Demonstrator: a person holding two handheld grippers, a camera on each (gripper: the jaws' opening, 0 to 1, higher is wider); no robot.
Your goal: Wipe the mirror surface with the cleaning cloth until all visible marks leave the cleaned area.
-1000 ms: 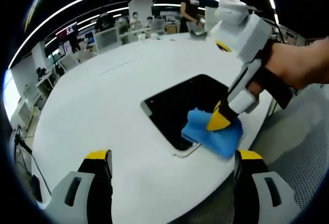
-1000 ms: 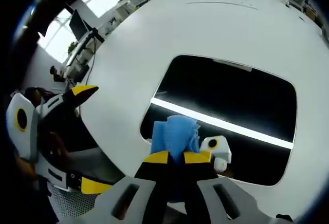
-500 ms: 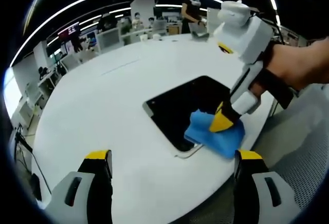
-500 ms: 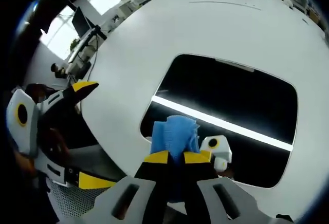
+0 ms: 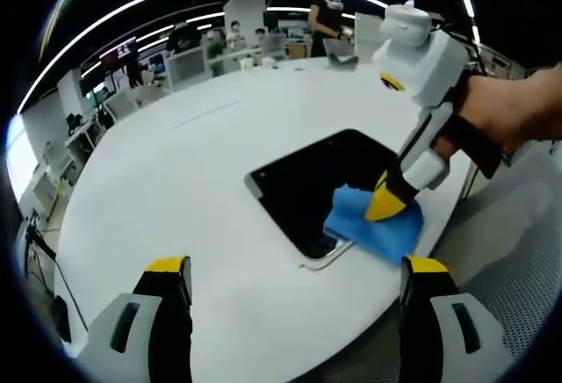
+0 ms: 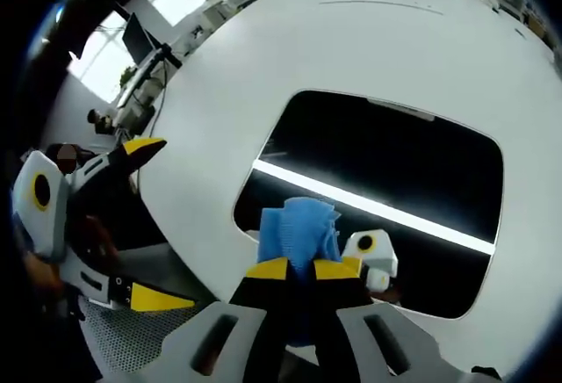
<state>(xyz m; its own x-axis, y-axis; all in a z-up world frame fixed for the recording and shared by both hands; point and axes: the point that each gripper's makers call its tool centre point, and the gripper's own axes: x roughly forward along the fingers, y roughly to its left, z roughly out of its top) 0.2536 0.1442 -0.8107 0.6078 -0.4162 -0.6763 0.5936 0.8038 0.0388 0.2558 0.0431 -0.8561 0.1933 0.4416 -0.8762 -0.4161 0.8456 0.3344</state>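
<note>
In the right gripper view the blue cleaning cloth (image 6: 299, 234) is clamped between the closed right tongs (image 6: 301, 270) at lower centre and pressed onto the dark mirror (image 6: 386, 163), which lies flat on the white worktop (image 6: 395, 40). In the left gripper view, the cloth is seen at centre right on the mirror's near corner. The left tongs (image 5: 294, 269) are held wide apart and empty at the bottom of the frame.
</note>
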